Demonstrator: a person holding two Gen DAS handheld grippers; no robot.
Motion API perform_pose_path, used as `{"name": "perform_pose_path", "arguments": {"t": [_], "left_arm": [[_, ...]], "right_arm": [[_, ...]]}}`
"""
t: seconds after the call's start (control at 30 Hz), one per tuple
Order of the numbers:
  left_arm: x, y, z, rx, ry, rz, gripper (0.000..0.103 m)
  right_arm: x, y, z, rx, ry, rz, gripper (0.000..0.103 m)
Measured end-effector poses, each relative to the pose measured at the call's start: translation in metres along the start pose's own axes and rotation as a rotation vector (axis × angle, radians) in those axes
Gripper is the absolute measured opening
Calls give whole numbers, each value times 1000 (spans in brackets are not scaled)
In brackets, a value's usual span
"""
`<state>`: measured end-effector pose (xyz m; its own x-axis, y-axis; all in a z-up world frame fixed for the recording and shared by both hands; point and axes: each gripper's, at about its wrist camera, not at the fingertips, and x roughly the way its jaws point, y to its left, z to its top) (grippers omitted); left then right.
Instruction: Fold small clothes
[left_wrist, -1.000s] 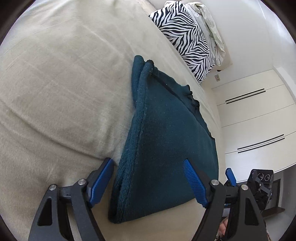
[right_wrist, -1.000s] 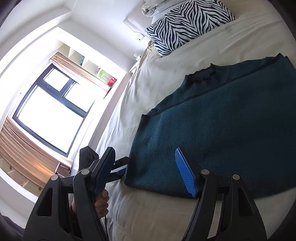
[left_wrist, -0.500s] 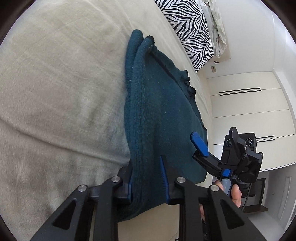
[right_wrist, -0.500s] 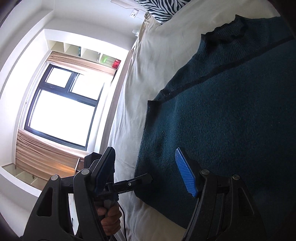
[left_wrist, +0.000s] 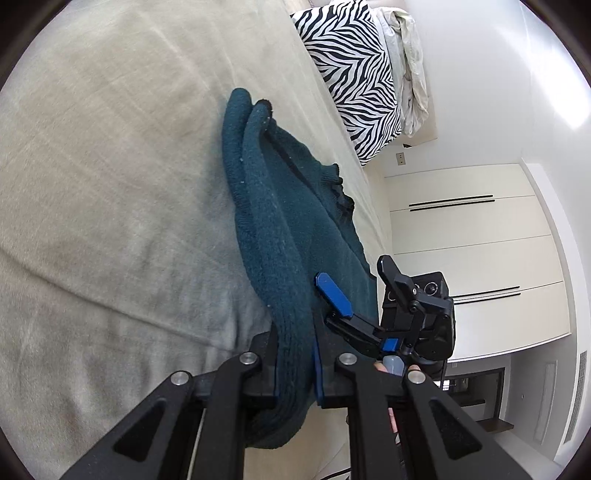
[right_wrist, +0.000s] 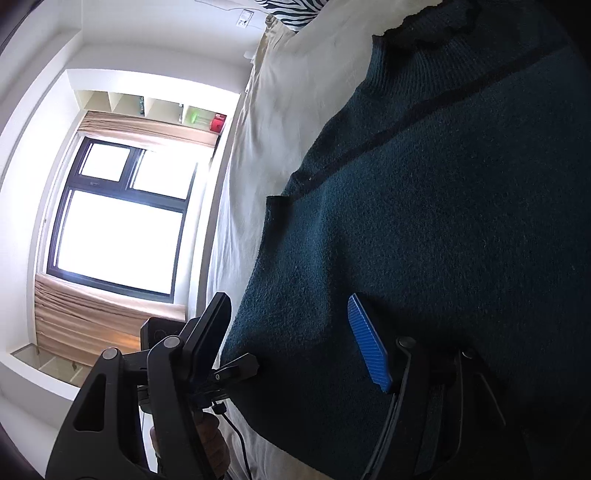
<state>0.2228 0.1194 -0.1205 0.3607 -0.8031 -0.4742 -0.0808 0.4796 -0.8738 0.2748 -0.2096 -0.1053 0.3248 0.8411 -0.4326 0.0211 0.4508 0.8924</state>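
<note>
A dark teal knitted sweater (left_wrist: 291, 236) lies folded on the beige bed (left_wrist: 110, 184). My left gripper (left_wrist: 295, 365) is shut on the sweater's near folded edge, the thick fabric bunched between its jaws. In the right wrist view the sweater (right_wrist: 443, 221) fills the right side, its near corner over the bed's edge. My right gripper (right_wrist: 295, 328) is open, its jaws astride that near corner, the blue pad (right_wrist: 369, 343) above the fabric. The right gripper also shows in the left wrist view (left_wrist: 354, 310), open beside the sweater.
A zebra-striped pillow (left_wrist: 354, 74) and a crumpled pale cloth (left_wrist: 410, 62) lie at the head of the bed. White wardrobe doors (left_wrist: 472, 258) stand beyond the bed. A bright window (right_wrist: 118, 221) with curtains is on the other side.
My left gripper closed on the sweater's near edge and now grips it. My right gripper moved closer over the sweater's corner, still open.
</note>
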Motion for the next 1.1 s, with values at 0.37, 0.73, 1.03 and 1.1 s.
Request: {"name": "perform_pose_path", "arguments": {"t": [0.37, 0.73, 1.03, 1.1], "left_arm": [[90, -145, -9, 316, 81, -1, 13], [225, -143, -53, 424, 261, 70, 39], [133, -129, -50, 509, 94, 118, 57], [126, -117, -46, 477, 97, 114, 57]], "right_arm": [[-118, -53, 40, 148, -154, 203, 70], [-201, -141, 54, 287, -268, 269, 76], [-163, -109, 76, 174, -143, -51, 76], [-155, -100, 80, 148, -118, -116, 76]]}}
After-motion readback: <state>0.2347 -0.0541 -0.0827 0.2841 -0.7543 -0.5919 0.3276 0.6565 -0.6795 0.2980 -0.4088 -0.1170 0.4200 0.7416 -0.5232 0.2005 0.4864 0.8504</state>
